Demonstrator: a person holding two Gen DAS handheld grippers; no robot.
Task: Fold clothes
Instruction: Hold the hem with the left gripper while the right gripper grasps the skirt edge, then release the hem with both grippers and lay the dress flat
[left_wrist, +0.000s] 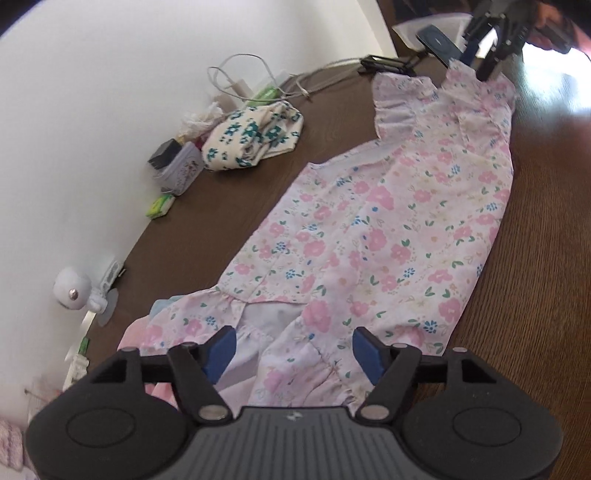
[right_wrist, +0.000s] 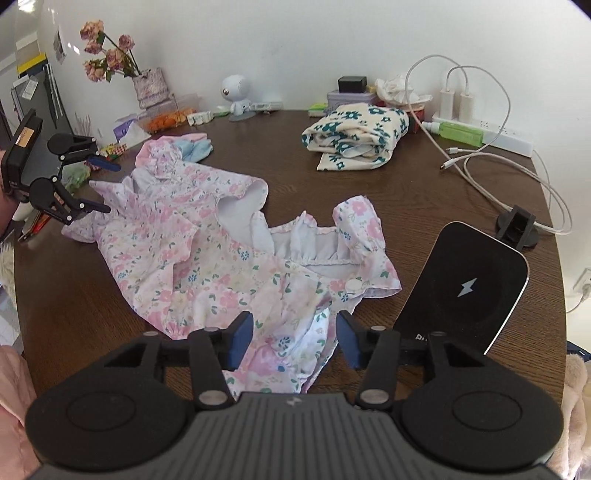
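Left gripper (left_wrist: 293, 352): jaws apart, blue pads (left_wrist: 221, 350) clear of the cloth on both sides; nothing held. Seen also from the right wrist (right_wrist: 96, 184) at the far left end of the dress, open there too.
Dress (left_wrist: 373, 236): pink floral, spread long over the brown table (left_wrist: 535, 258); ruffled hem end under the left gripper, sleeve end under the right gripper.
Right gripper (right_wrist: 295, 338): jaws apart, a fold of the dress (right_wrist: 229, 258) lying between the pads (right_wrist: 242, 332) without being pressed; nothing gripped. From the left wrist it shows small (left_wrist: 476, 61) at the far end of the dress, tips above the sleeve ruffle.
Only in left view: dress in full length.
Only in right view: black charging stand (right_wrist: 465, 288) just right of the dress; dried flowers (right_wrist: 107, 51) behind it.
Both views: folded green-flowered cloth (right_wrist: 354, 142) behind the dress, near the wall.
Pose: both grippers tilted downward toward the dress, facing each other from its opposite ends.
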